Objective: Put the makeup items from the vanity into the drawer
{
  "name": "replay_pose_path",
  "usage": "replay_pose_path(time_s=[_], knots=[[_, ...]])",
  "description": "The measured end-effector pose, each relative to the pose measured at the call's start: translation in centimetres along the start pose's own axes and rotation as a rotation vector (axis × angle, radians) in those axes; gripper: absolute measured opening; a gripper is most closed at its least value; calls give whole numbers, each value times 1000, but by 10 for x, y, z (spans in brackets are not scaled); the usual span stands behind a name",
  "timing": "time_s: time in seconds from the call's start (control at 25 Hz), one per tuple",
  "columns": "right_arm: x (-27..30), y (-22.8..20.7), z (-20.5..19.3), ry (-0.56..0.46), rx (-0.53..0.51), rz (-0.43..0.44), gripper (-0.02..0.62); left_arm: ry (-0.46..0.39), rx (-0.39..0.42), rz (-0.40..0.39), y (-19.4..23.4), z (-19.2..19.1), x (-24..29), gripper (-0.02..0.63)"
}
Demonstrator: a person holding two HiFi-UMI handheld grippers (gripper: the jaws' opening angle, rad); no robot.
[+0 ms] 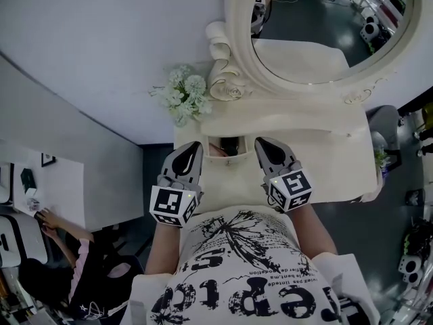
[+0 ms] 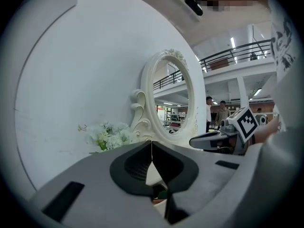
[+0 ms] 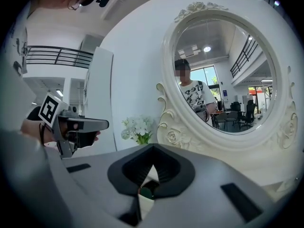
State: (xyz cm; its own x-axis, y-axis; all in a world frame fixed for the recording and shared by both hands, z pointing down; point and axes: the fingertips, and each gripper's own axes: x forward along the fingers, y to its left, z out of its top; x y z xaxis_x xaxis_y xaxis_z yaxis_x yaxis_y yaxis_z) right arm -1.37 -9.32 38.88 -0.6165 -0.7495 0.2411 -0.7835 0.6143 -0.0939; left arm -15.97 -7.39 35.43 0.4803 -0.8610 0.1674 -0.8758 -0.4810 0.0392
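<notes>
The cream vanity carries an oval mirror in a carved frame, standing at twelve o'clock on its top. White flowers sit at ten o'clock beside the frame's foot. At nine o'clock a small recess holds something dark, too small to name.

Staged bedroom corner inside a big open-plan office or lab hall. Cream carved vanity desk, oval cream-framed mirror and white flower bunch against a plain white partition panel. Beyond: mezzanine with dark metal railings, ceiling strip lights, black office chairs reflected.
</notes>
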Motion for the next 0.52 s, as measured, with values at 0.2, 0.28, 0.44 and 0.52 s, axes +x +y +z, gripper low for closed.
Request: replay_pose_path(time_s=[0.2,0.28,0.44,0.52], knots=[[-3,0,0,-3,-19,-7,17,8,2,-3,-3,-2,1,20],[-4,0,-1,-6,-25,-8,17,8,3,-5,-4,-2,1,20],[-6,1,-5,0,-53,0,17,10,9,-5,-8,-5,1,20],[-7,0,-7,7,-66,2,17,13,15,-4,-9,-7,1,20]])
